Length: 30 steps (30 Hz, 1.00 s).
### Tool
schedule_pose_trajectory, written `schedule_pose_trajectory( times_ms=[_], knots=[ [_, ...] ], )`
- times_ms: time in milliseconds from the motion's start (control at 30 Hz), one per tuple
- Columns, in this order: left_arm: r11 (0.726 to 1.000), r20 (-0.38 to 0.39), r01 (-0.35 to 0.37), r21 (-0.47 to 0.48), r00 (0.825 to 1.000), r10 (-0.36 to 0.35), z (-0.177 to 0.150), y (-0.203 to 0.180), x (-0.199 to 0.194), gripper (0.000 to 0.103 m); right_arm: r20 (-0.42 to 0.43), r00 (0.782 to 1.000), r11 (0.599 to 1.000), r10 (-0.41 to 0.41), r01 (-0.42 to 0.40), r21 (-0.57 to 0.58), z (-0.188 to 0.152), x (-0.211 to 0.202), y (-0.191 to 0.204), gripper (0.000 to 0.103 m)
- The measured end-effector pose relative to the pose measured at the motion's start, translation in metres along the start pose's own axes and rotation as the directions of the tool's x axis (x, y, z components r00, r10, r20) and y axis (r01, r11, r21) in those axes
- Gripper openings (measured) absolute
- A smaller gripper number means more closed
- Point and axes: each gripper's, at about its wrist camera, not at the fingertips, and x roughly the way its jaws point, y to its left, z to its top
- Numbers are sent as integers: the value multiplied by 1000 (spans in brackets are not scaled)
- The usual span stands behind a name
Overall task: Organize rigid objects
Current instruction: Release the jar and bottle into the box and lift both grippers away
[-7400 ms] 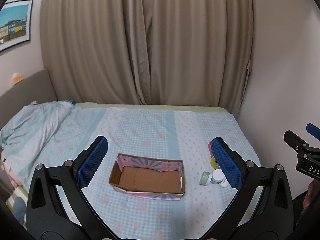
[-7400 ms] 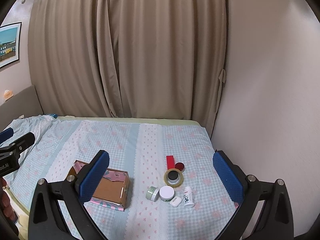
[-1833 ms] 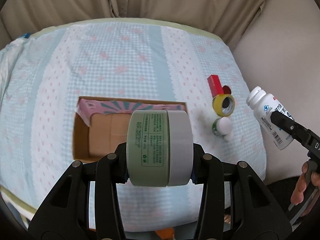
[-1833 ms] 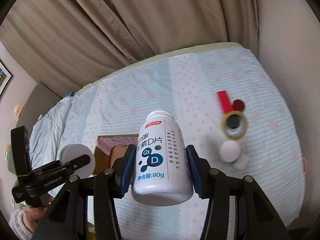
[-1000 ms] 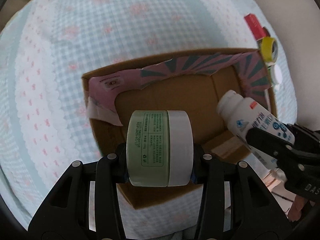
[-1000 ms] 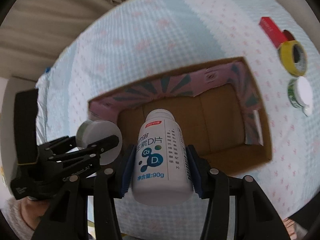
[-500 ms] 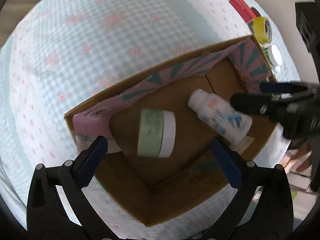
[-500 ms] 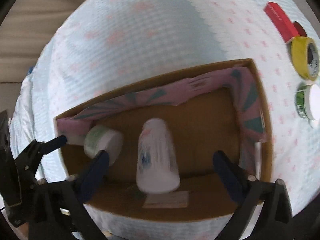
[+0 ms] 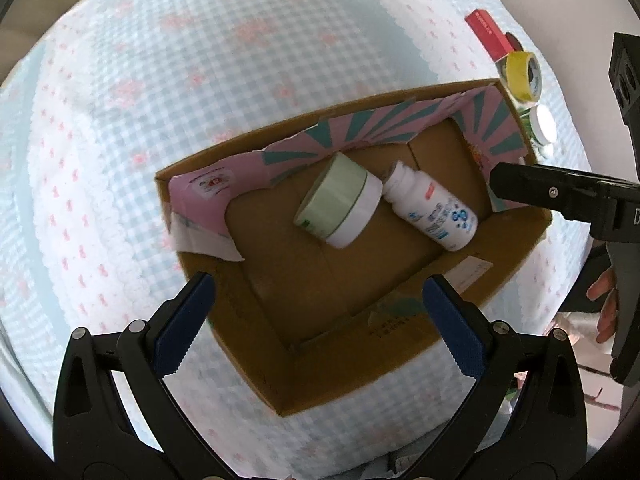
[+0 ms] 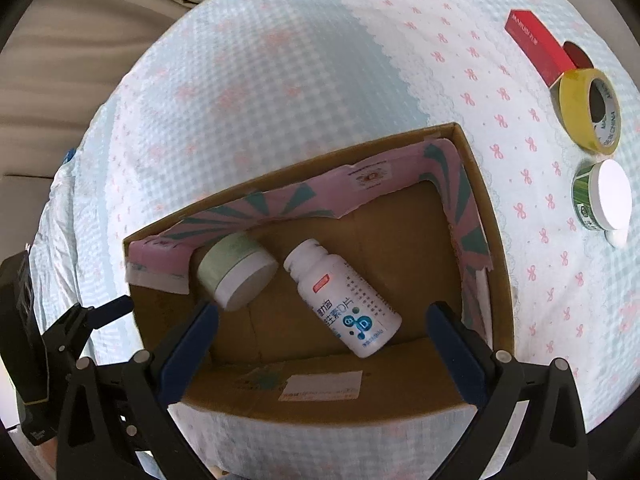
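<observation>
We see both tongs, left [image 9: 316,320] and right [image 10: 320,336], spread wide and empty above the open cardboard box [image 10: 486,216]. Inside lie the pale green jar with white lid [image 10: 236,272] and the white plastic pill bottle [image 10: 344,304]. The small white object [image 10: 616,236] behind the green-labelled jar [image 10: 600,196] is mostly hidden.

The small white object [image 10: 616,237] beside the white-lidded green jar [image 10: 600,196], near the bed's right edge, is too small to identify, and in the left wrist view that jar [image 9: 542,126] is half hidden behind the cardboard box's right wall [image 9: 516,120]. The dark red round thing [image 10: 578,56] behind the red box [image 10: 536,46] is partly covered by it and by the yellow tape roll [image 10: 590,110]. The right hand-held gripper [image 9: 520,182] shows only one dark finger in the left wrist view, its body cut by the right edge. The left hand-held gripper [image 10: 108,308] is cut by the right wrist view's left edge. The print on the white bottle [image 9: 434,210] is too blurred to read there.
</observation>
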Motion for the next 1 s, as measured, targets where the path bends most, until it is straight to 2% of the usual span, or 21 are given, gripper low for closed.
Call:
schedule_pose_trajectory(
  times_ms=[267,367,567,800,900,1000],
  knots=[
    [999,81,-24,-26,996,26,-27,-7,-50,103,60,998,998,18,-14,-53,-27,-39,15,103],
    [998,114,-21,-59,993,28,-41,-8,-69,103,68,997,996,-20,26,-87,-42,-55,23,103],
    [991,200,1,-131,979,26,-79,-12,-114,103,102,994,998,-32,37,-49,-76,-95,18,103],
    [987,289,27,-159,957,21,-99,-37,-148,103,157,985,997,-71,71,11,-106,-142,-10,103],
    [988,318,22,-153,948,28,-102,-59,-157,103,220,972,996,-88,82,36,-113,-168,-31,103],
    [991,340,18,-134,940,29,-99,-88,-162,103,248,964,994,-92,76,73,-115,-186,-56,103]
  ],
)
